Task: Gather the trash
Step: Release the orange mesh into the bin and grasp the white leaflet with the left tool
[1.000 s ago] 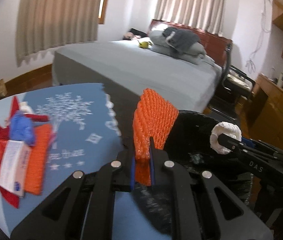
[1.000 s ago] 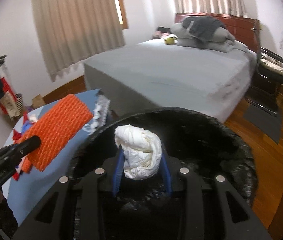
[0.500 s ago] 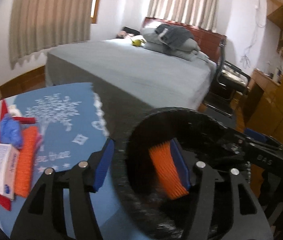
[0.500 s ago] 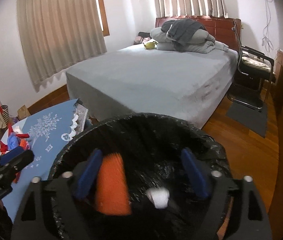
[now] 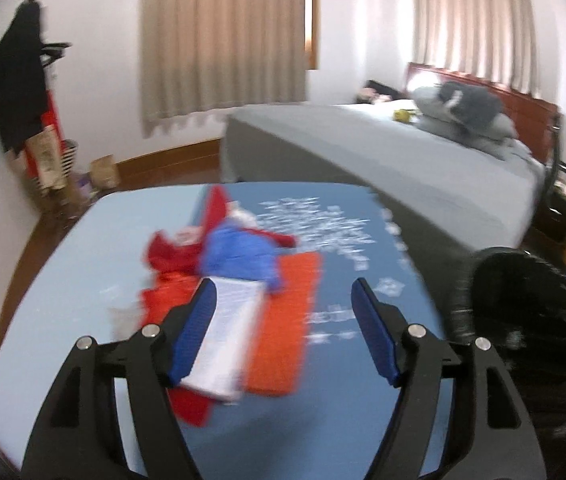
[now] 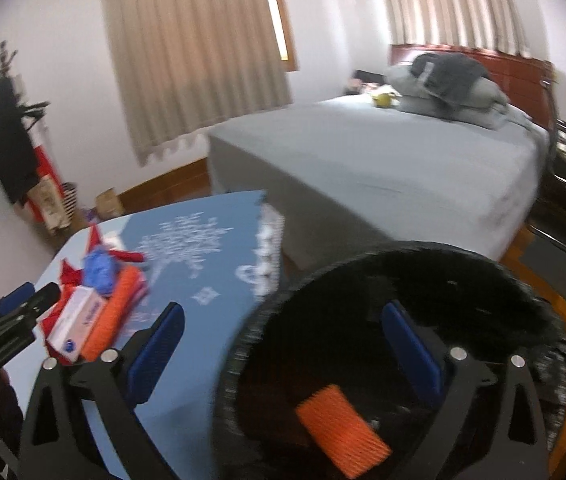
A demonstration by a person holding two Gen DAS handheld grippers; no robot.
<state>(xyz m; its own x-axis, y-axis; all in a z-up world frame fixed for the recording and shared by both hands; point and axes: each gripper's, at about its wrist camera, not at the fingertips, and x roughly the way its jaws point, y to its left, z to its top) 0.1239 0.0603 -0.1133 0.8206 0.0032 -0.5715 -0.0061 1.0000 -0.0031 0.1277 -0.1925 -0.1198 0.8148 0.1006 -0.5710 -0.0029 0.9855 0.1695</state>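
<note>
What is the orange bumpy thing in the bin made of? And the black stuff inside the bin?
Orange piece: probably soft foam netting, matte, judging by its ribbed surface. Bin lining: likely a thin plastic bag, black, crinkled and slightly shiny.

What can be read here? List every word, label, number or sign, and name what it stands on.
No text can be read in either view.
White lettering printed on the blue tablecloth: blurred, unreadable.
Reddish print and a blue mark on the white box: too small and blurred to read.
</note>
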